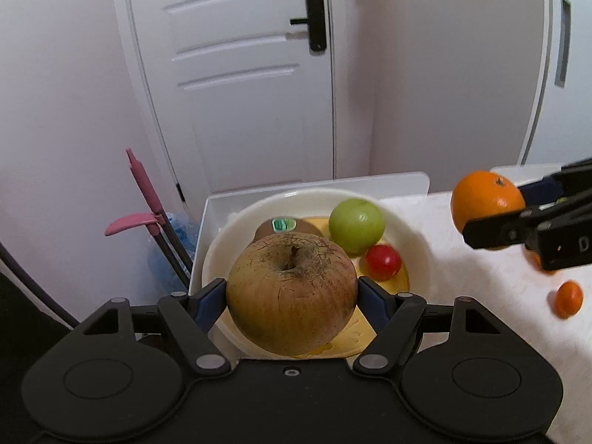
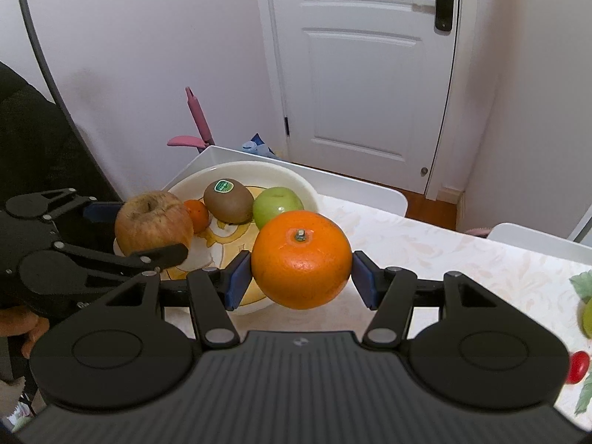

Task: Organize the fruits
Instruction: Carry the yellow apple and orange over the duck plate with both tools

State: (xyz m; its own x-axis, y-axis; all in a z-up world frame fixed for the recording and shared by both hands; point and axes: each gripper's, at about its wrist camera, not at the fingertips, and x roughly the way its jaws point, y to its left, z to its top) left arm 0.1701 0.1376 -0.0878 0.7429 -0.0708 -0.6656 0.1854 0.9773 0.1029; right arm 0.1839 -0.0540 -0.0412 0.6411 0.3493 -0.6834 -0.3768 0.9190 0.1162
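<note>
My left gripper (image 1: 292, 296) is shut on a large brownish apple (image 1: 292, 288), held above the near side of a white bowl (image 1: 420, 259) with a yellow inside. A kiwi with a green sticker (image 1: 285, 226), a green apple (image 1: 357, 225) and a red cherry tomato (image 1: 383, 262) lie in the bowl. My right gripper (image 2: 301, 259) is shut on a big orange (image 2: 301, 259), held just right of the bowl (image 2: 296, 181). The right wrist view also shows a small tangerine (image 2: 196, 214) in the bowl, and the left gripper (image 2: 148, 229) with the apple (image 2: 153, 227).
A floral tablecloth (image 2: 444, 251) covers the table. A small tangerine (image 1: 568, 299) lies on it, and a cherry tomato (image 2: 579, 366) and a green fruit (image 2: 586, 318) at the right edge. White chair backs (image 2: 351, 185) stand behind the table. A pink-handled broom (image 1: 144, 185) leans by the door (image 1: 236, 74).
</note>
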